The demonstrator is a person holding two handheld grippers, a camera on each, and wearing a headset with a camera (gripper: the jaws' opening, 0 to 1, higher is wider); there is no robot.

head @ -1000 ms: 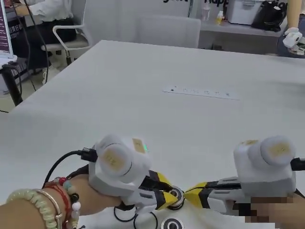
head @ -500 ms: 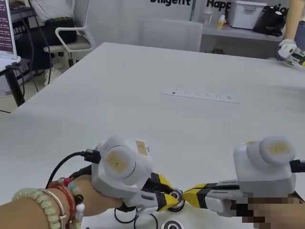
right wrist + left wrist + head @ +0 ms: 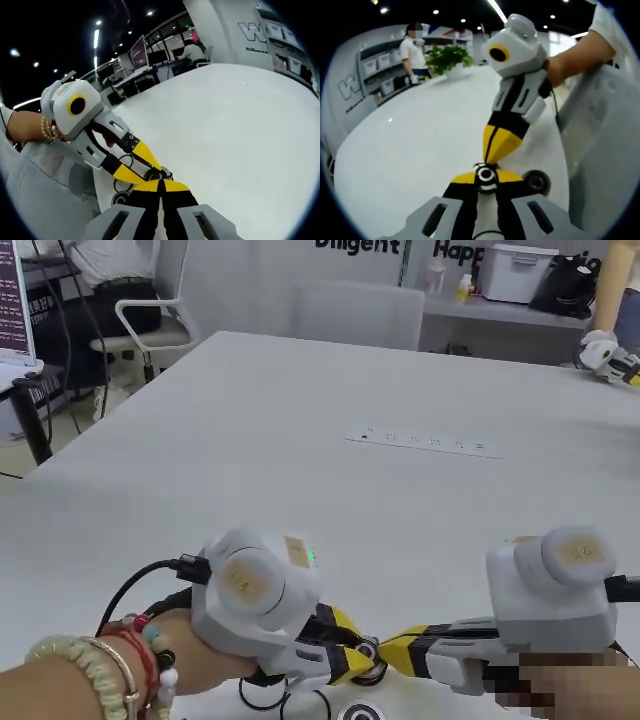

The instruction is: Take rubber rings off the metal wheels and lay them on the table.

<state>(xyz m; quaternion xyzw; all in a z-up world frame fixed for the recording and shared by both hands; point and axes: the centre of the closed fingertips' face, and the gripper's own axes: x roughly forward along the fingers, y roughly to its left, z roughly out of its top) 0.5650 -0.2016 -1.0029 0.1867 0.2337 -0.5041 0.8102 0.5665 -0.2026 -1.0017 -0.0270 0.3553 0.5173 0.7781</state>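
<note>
A small metal wheel (image 3: 369, 651) with a black rubber ring (image 3: 485, 165) on its rim sits between the yellow jaws of my left gripper (image 3: 486, 178), which is shut on it just above the table. My right gripper (image 3: 160, 185) comes in from the opposite side. Its yellow tips are shut together right at the wheel's rim, pinching the ring's edge. In the right gripper view the wheel (image 3: 154, 174) lies just past my shut tips. A second wheel (image 3: 537, 181) lies on the table beside them. Loose black rings (image 3: 262, 695) lie near the left hand.
The white table (image 3: 300, 460) stretches away bare, with a flat power strip (image 3: 423, 441) at its middle. Office chairs (image 3: 150, 325) and a seated person are at the far left. A white mesh cloth (image 3: 45, 200) lies along the near edge.
Both grippers stay together at the wheel; only the head camera has shifted a little.
</note>
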